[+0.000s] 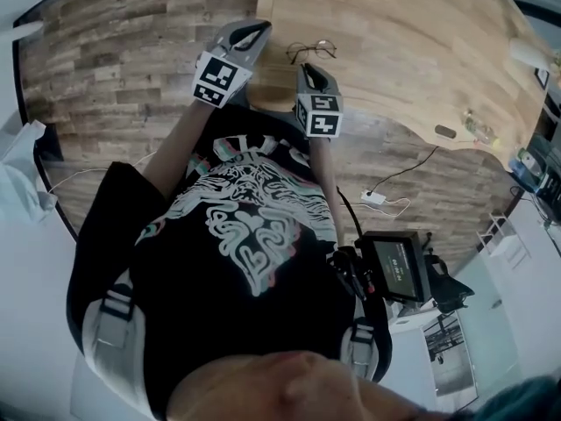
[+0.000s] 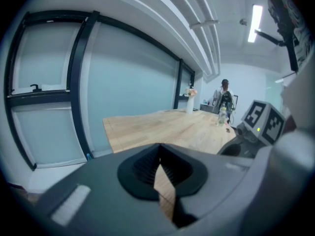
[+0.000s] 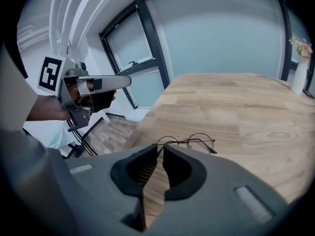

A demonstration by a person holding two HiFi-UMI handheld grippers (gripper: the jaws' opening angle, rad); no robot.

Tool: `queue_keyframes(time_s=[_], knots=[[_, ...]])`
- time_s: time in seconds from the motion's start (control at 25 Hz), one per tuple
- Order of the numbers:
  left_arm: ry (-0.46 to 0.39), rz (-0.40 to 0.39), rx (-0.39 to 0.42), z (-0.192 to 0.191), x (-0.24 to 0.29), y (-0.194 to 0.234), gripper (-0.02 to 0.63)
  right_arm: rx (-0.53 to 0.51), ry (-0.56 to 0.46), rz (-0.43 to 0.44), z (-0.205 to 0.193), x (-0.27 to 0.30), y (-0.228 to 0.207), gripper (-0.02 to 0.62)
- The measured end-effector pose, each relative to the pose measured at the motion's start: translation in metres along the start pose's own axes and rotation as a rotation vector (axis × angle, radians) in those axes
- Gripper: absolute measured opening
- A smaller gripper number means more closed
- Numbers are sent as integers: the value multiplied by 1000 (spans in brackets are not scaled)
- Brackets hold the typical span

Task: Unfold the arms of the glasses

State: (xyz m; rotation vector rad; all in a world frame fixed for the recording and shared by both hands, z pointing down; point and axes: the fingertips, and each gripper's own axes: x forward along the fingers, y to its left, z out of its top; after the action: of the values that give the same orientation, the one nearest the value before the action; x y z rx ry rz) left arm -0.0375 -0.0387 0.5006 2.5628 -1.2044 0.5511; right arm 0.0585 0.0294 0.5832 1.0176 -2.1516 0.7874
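The glasses (image 3: 187, 141) are seen lying flat on the wooden surface (image 1: 394, 42), close to its near edge. Their arms (image 3: 194, 141) appear to be folded, though the wire is too thin for this to be told for certain.

The right tool (image 3: 161, 149) is held just short of the glasses and aimed down at them. Its jaws are parted by a narrow gap with nothing between them. The left tool (image 1: 252, 30) is held to the left of the glasses and higher, with its jaws pressed together on nothing.

Several failures can be expected from here:

- **Slipping:** With so narrow a gap, an arm could be missed and the glasses pushed along instead of gripped.
- **Falling:** Because the edge lies just nearer than the glasses, a push that way could send them onto the floor (image 1: 131, 60).
- **Dragging:** If the left tool is kept shut, the glasses cannot be steadied and would be dragged when an arm is pulled.
- **Bending:** The thin wire could be bent by too firm a pinch or by a pull against the hinge.
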Motion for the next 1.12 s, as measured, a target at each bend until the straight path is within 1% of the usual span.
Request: queue_keyframes(time_s=[0.12,0.28,0.48,0.64,0.84,0.88,0.92,1.12], knots=[[14,-14,-14,-8,7,6,-11,17,30,9,-3,13,2,37],[48,-56,-34,-22,18,11,-11,60,57,-15,-7,23,0,37],[72,-106,-10,-33,39,20,-11,111,96,-32,-5,42,-4,38],[98,-140,-30,-47,50,27,-11,153,129,-56,-11,54,-3,40],[111,-171,-50,-57,63,32,-11,185,134,-84,-7,63,-6,44],[112,-176,-50,-57,65,32,-11,193,135,-87,-5,65,-7,63],[114,-181,-48,-58,67,32,-11,203,137,-87,-3,66,-7,72],[122,-207,-23,-59,72,29,-11,221,137,-97,4,68,-7,74]])
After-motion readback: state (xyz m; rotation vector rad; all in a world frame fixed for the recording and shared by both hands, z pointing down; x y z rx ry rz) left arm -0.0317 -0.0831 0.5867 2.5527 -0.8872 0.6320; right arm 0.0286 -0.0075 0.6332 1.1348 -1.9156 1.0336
